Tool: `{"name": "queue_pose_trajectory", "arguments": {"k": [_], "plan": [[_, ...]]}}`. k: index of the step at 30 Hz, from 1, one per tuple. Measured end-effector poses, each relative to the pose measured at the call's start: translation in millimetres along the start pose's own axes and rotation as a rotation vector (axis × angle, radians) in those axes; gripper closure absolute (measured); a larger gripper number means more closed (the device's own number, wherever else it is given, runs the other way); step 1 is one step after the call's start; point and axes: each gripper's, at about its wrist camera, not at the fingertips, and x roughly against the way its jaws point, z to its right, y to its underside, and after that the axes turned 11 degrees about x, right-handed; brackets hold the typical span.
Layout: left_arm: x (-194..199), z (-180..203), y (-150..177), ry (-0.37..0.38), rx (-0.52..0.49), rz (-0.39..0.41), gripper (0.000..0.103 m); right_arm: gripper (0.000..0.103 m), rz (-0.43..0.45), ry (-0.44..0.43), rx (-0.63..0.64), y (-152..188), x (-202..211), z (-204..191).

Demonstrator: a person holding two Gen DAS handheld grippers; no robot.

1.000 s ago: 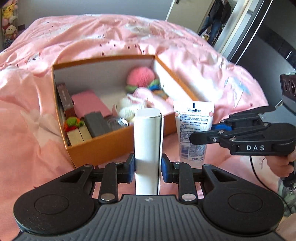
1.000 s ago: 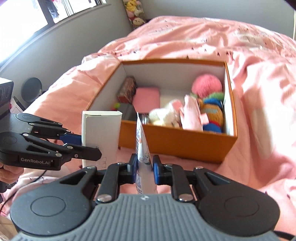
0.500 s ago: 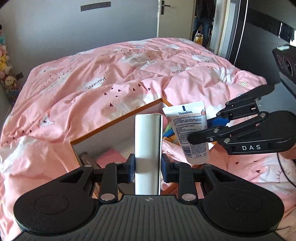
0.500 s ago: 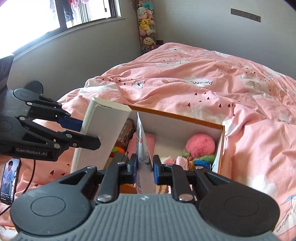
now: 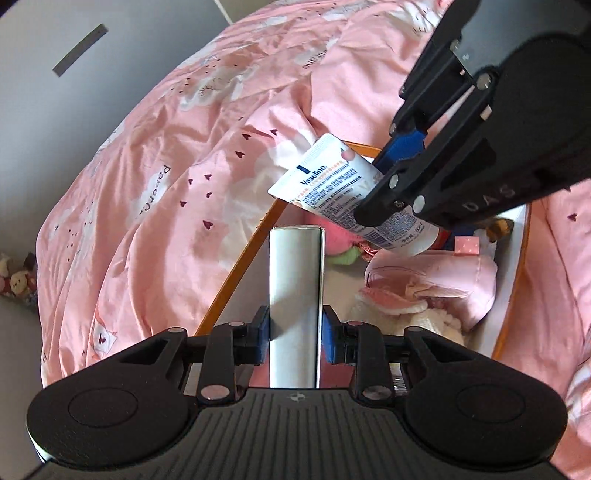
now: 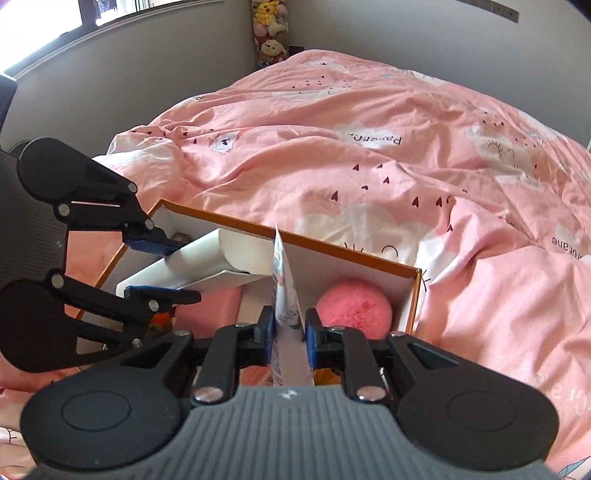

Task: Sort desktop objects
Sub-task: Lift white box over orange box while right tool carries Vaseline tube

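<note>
My left gripper [image 5: 294, 332] is shut on a tall white carton [image 5: 295, 288], held over the open orange box [image 5: 243, 266]. In the right wrist view that carton [image 6: 207, 262] lies tilted between the left gripper's [image 6: 162, 266] blue pads, above the box's left half. My right gripper [image 6: 290, 332] is shut on a white Vaseline tube [image 6: 284, 295] over the orange box's [image 6: 332, 247] middle. From the left wrist view the tube [image 5: 332, 188] slants, its cap end down, gripped by the right gripper [image 5: 399, 184].
The box sits on a rumpled pink duvet [image 6: 369, 155] and holds a pink pompom [image 6: 354, 310], a pink plush [image 5: 443, 280] and other small items. Plush toys [image 6: 271, 33] are stacked in the far corner by the grey wall.
Both grippers have travelled forward from in front of the box to above it, each keeping its item. The left one rolled, so the carton and the tube now look tilted.
</note>
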Motion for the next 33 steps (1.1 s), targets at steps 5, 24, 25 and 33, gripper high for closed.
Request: {"name": "queue_pose_trajectory", "arguments": {"k": [5,24,25,33], "plan": [[-39.7,8.5,-8.4,-0.026,-0.137,-0.039,0.071,0.084,-0.010,-0.035,-0.037,-4.2,-20.5,16.9],[-96.6,3.1,-0.4,0.043,-0.260,-0.064,0.064,0.084,-0.040,-0.042,-0.111,3.2,-55.6,49.3],[-95.1,1.5,-0.4,0.035,-0.253,-0.054,0.062,0.084,-0.041,-0.043,-0.111,3.1,-55.6,49.4],[-79.3,-6.6,-0.5,-0.001,-0.270,-0.009,0.063,0.084,-0.039,-0.037,-0.107,2.1,-52.1,48.0]]}}
